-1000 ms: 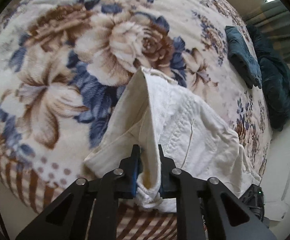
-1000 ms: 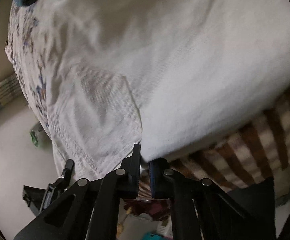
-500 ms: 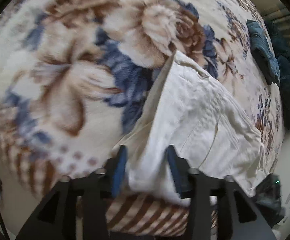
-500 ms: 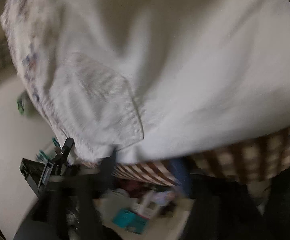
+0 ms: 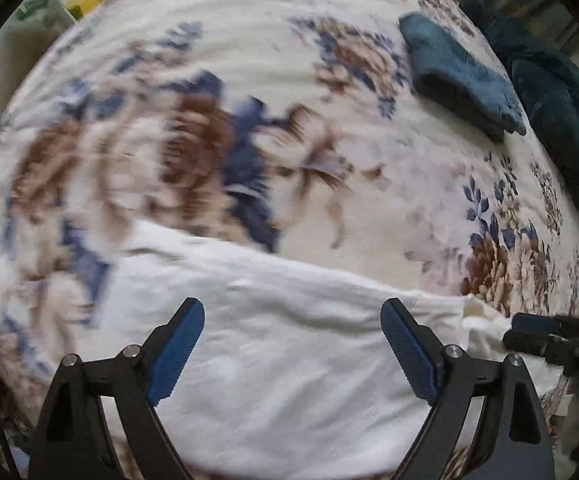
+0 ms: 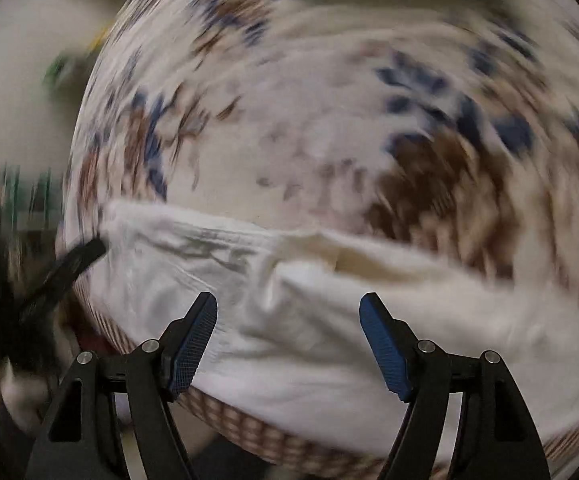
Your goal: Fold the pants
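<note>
Two grippers we held: left (image 5: 292, 322) opening, right (image 6: 288, 316) spread, both empty. White pants (image 5: 289, 360) lay folded, long band, rumpled, on floral blanket (image 5: 249, 80).

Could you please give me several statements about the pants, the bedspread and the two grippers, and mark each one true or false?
1. The white pants lie on a floral bedspread. True.
2. The left gripper is clamped shut on the pants. False: its jaws are opening and stand wide apart, and the pads do not press the cloth.
3. Folded dark blue cloth lies on the far part of the bedspread. True.
4. The right gripper holds the pants lifted off the bed. False: its jaws are open and the pants lie flat.
5. The pants are black. False: they are white.
</note>
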`<control>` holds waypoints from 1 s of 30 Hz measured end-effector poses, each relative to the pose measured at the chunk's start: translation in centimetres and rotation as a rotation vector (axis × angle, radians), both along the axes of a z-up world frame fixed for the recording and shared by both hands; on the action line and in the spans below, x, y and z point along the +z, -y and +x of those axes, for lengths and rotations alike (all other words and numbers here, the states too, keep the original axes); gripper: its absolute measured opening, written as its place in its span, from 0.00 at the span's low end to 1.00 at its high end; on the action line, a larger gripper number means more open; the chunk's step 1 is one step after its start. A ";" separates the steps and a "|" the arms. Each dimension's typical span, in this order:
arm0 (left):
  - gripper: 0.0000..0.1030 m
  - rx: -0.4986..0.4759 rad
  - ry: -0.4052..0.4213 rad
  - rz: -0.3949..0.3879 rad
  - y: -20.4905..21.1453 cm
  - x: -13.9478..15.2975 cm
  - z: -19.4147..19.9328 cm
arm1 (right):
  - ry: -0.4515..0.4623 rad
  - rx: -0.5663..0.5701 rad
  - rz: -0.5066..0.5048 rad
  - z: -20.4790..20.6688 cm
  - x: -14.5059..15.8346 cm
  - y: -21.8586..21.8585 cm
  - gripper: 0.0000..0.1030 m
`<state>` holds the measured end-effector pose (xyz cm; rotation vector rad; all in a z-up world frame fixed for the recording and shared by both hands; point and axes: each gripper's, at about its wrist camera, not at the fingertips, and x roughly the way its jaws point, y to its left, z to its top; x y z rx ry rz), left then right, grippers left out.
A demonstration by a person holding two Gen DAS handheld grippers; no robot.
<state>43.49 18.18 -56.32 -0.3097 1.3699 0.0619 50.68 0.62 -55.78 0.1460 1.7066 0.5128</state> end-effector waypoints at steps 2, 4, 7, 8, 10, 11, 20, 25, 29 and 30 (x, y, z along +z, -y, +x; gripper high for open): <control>0.87 0.011 -0.029 0.010 0.9 -1.7 0.6 | -0.037 0.199 0.007 1.0 -1.8 -1.4 0.74; 0.87 0.032 -0.062 0.028 1.3 -2.8 0.7 | -0.036 0.356 -0.014 0.6 -2.8 -2.0 0.74; 0.87 0.070 -0.080 0.048 1.5 -3.8 0.4 | -0.071 0.468 0.015 0.0 -4.8 -2.0 0.24; 0.87 0.079 -0.082 0.054 1.5 -3.8 0.3 | -0.088 0.474 0.020 0.0 -5.4 -1.8 0.08; 0.87 0.104 -0.092 0.067 1.4 -4.0 0.2 | -0.069 0.449 0.051 0.3 -5.3 -1.1 0.08; 0.87 0.118 -0.097 0.075 1.4 -4.0 0.1 | -0.060 0.421 0.065 0.7 -5.1 -0.3 0.07; 0.87 0.211 -0.078 0.055 1.9 -2.7 -1.2 | -0.454 0.010 0.351 4.2 -9.7 7.9 0.24; 0.87 0.209 -0.011 -0.004 3.9 -0.6 -0.9 | -0.618 -0.172 0.466 5.9 -14.7 10.1 0.70; 0.87 0.184 -0.012 -0.017 5.6 -1.1 0.1 | -0.708 -0.105 0.531 5.2 -16.7 8.0 0.70; 0.87 0.187 -0.018 -0.019 5.9 -1.4 0.1 | -0.708 -0.082 0.535 5.0 -16.8 7.4 0.70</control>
